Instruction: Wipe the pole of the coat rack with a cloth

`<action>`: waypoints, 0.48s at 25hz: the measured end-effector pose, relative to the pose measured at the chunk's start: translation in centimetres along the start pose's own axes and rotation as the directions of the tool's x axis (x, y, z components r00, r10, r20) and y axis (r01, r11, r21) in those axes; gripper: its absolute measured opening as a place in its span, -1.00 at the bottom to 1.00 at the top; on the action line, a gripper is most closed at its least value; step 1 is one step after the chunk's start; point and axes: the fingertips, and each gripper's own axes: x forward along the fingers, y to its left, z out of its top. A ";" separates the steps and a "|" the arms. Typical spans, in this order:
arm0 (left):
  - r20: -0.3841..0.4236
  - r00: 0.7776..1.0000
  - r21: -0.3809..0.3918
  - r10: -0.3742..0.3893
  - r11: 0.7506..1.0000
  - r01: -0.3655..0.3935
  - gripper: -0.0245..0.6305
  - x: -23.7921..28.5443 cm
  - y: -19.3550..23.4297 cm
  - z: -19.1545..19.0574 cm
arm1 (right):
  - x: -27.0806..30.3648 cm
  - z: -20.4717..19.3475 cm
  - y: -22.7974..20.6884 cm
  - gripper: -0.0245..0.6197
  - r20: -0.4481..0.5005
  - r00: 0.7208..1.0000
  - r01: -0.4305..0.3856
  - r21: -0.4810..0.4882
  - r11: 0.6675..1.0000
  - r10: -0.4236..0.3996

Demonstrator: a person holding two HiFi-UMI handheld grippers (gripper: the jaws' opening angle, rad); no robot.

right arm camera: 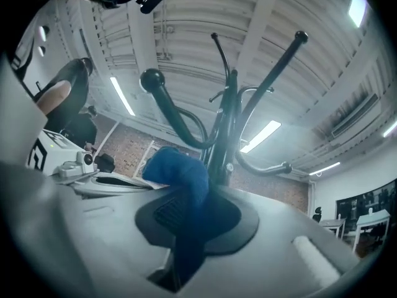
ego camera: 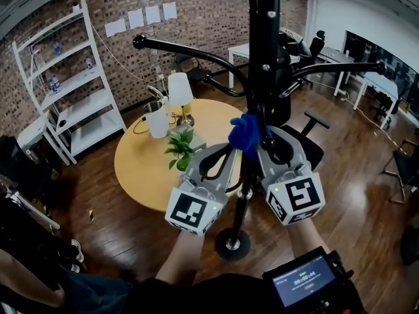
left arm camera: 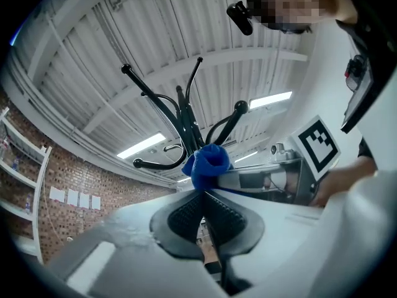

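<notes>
**Black metal pole of the coat rack** [ego camera: 265, 77], seen from above, rising from a round black base [ego camera: 232, 244] on the dark wooden floor [ego camera: 353, 195]. A crumpled blue cloth [ego camera: 245, 135] is held against the left side of the pole, below the curved black hook arms [ego camera: 190, 52].

The cloth is pinched in the right claw [ego camera: 263, 142]. In the right gripper view the blue fabric [right arm camera: 186, 185] is seen running down between the two dark ribbed pads [right arm camera: 166, 211], with the pole [right arm camera: 223, 135] just behind it.

The left claw [ego camera: 230, 150] is shown pressed together with nothing between its pads. Its tip lies just beside the cloth on the left, and whether it touches cannot be told. In the left gripper view the cloth [left arm camera: 208, 163] is seen bunched directly beyond the closed tip [left arm camera: 203, 194].

Left of the rack stands a round light-wood surface [ego camera: 141, 169], on which a white table lamp [ego camera: 180, 90], a white jug [ego camera: 157, 120] and a small green potted plant [ego camera: 180, 146] are carried. A white shelf unit [ego camera: 72, 84] is set against the far brick wall [ego camera: 203, 18], and a black office chair [ego camera: 311, 142] stands to the right.
</notes>
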 end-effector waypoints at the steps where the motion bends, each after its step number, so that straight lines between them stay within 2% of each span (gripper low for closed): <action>1: -0.013 1.000 -0.001 -0.003 1.000 0.003 -0.93 -0.2 -0.2 -0.8 | -0.2 -1.1 0.4 -0.75 -0.023 1.000 -0.002 0.009 1.000 0.002; 6: -0.127 0.992 -0.020 -0.003 1.000 0.001 -0.93 -1.8 -1.0 -5.0 | -1.9 -8.3 2.9 -0.75 -0.188 0.981 0.056 0.076 0.996 -0.041; 10: -0.155 0.988 -0.029 -0.006 1.000 0.001 -0.93 -2.2 -2.3 -6.4 | -3.0 -11.0 3.0 -0.75 -0.252 0.964 0.125 0.140 0.982 -0.087; 12: -0.201 0.979 -0.028 -0.022 0.999 0.017 -0.93 -2.9 -2.9 -7.8 | -3.4 -12.6 3.4 -0.75 -0.280 0.956 0.142 0.187 0.972 -0.085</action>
